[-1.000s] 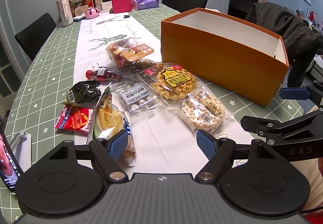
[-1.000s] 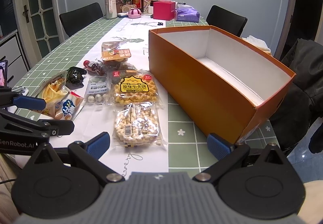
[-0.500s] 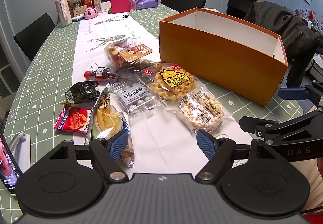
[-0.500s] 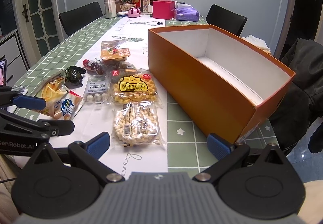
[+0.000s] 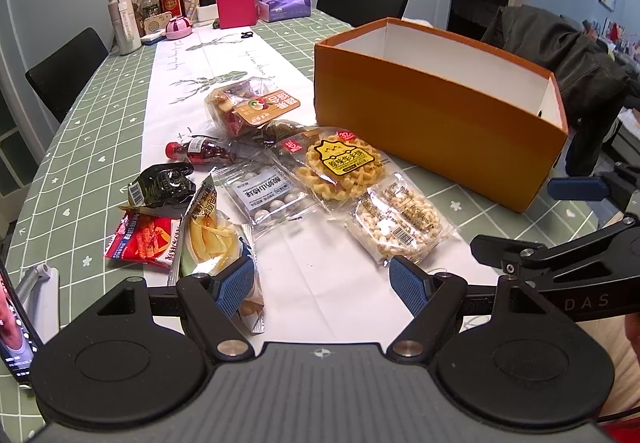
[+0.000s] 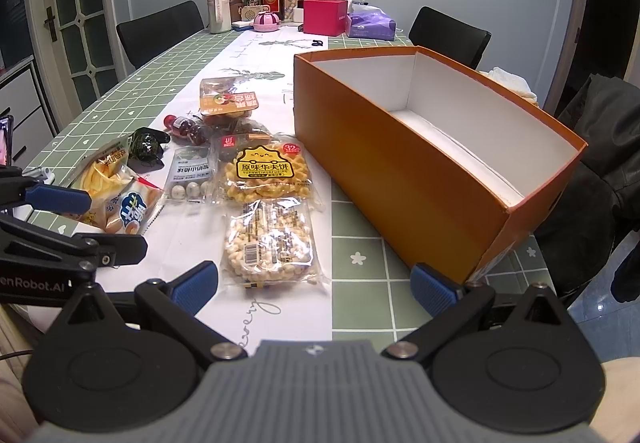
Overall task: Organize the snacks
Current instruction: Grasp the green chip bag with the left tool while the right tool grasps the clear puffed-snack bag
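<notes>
Barely anything has shifted since a second ago: we've nudged both grippers slightly forward, so the snacks sit a bit nearer. Our puffed-grain pack (image 6: pixel 272 243) lies closest on the white runner (image 5: pixel 320 283), touching the waffle cookie bag (image 6: pixel 266 173) behind it, with the chip bag (image 5: pixel 208 235) and red packet (image 5: pixel 144 239) off to the left. Beside them stands the orange box (image 6: pixel 400 163), open and holding nothing. Our left gripper (image 5: pixel 322 283) and right gripper (image 6: pixel 316 289) both hover spread wide, gripping nothing, above the green checked table (image 6: pixel 360 291).
</notes>
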Action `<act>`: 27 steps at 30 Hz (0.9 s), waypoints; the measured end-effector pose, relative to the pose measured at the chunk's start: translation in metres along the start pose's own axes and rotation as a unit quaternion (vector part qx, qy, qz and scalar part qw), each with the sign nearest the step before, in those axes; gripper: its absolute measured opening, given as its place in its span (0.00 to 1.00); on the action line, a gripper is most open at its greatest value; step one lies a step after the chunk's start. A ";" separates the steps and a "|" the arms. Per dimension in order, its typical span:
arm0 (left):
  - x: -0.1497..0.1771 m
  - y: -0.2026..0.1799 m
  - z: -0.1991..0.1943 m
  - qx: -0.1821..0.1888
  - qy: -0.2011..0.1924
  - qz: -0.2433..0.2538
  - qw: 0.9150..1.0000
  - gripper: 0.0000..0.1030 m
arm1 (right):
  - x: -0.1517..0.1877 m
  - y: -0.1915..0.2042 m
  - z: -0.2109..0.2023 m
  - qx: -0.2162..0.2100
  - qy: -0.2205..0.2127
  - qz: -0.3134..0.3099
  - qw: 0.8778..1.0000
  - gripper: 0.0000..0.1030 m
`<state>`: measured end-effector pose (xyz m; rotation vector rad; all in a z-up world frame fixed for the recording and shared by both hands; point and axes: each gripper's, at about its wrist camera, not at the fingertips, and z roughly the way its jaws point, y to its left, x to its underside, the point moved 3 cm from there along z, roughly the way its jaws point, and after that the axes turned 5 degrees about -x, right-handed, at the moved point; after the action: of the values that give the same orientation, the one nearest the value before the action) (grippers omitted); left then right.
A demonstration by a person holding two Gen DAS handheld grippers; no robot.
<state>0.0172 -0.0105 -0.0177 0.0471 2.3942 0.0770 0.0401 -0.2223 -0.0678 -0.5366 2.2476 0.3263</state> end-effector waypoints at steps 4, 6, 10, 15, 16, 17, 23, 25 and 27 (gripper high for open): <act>-0.001 0.013 -0.004 0.010 -0.011 -0.026 1.000 0.87 | 0.002 0.000 0.003 -0.002 0.002 0.001 1.000 0.97; -0.001 0.021 -0.003 0.010 -0.010 -0.041 0.999 0.86 | 0.003 0.000 0.004 -0.010 0.001 0.003 1.000 0.97; 0.001 0.037 0.003 0.005 -0.001 -0.062 0.998 0.79 | 0.005 0.005 0.011 -0.026 -0.004 -0.005 1.000 0.97; -0.006 0.047 0.000 -0.037 -0.034 -0.053 0.997 0.86 | 0.006 0.007 0.027 -0.042 0.006 -0.011 0.999 0.97; -0.008 0.048 -0.002 -0.039 -0.044 -0.048 0.997 0.87 | 0.006 0.007 0.030 -0.047 0.008 -0.008 0.999 0.97; -0.010 0.049 -0.004 -0.040 -0.052 -0.043 0.997 0.91 | 0.005 0.007 0.033 -0.050 0.010 -0.006 0.999 0.97; -0.009 0.060 0.023 -0.083 -0.014 -0.034 0.996 0.93 | -0.004 0.008 0.054 -0.068 0.016 -0.003 0.998 0.97; -0.006 0.063 0.032 -0.062 0.006 -0.042 0.997 0.92 | -0.006 0.008 0.061 -0.067 0.015 -0.004 0.998 0.97; -0.002 0.062 0.040 -0.046 0.021 -0.052 0.997 0.88 | -0.007 0.007 0.068 -0.069 0.016 -0.003 0.997 0.97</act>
<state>0.0468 0.0534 -0.0411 -0.1241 2.4266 0.1410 0.0845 -0.1871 -0.1065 -0.6249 2.2649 0.4767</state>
